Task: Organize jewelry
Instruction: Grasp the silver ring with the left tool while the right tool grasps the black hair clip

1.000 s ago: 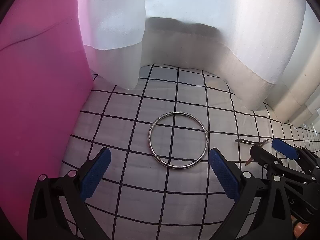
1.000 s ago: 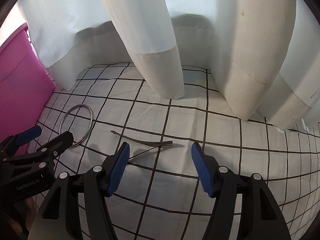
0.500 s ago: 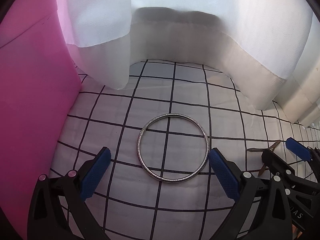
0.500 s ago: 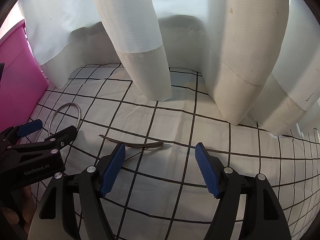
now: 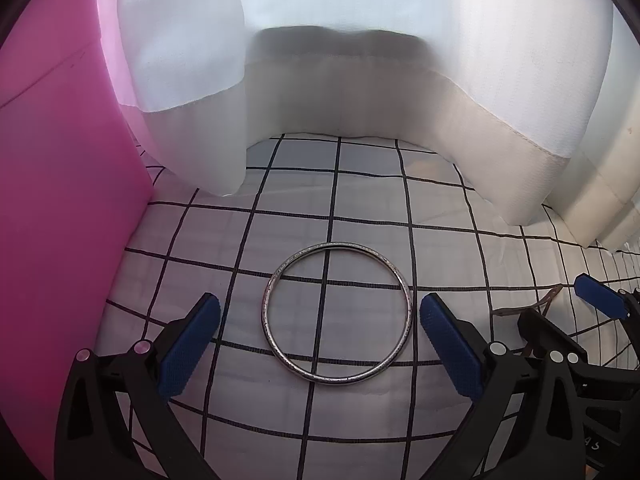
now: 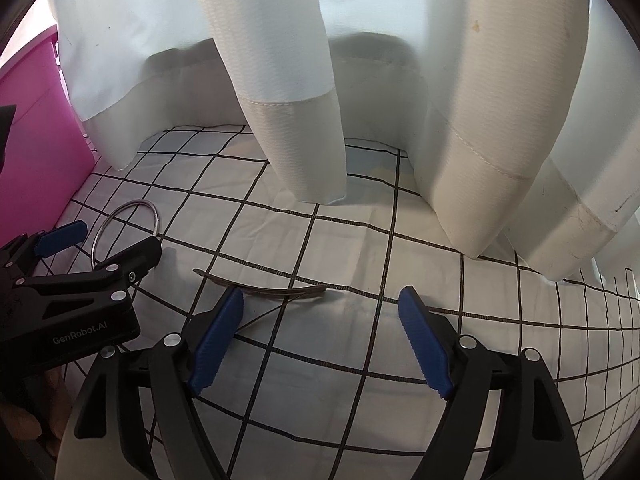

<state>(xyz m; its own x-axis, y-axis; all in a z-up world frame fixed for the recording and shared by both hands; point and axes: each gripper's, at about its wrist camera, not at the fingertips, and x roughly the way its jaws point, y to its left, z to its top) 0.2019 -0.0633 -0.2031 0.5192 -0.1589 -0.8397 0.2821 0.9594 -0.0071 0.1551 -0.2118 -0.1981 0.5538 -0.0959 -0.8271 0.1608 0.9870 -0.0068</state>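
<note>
Straddling the bangle [image 5: 336,314], my left gripper [image 5: 320,344] gapes to grasp; right gripper [image 6: 320,336], released, nears the clip [image 6: 266,286].

You have a shiny, textured metal bangle [image 5: 336,314] on matt gridded cloth [image 5: 360,216]. Your blue finger pads [image 6: 218,338] look ribbed; the pink bin [image 5: 60,200] is smooth plastic.

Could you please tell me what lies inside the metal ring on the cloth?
Inside the ring only the checked cloth shows, its black grid lines crossing there; nothing else sits within it. The open left gripper straddles the ring. What lies beneath the cloth cannot be seen.
</note>
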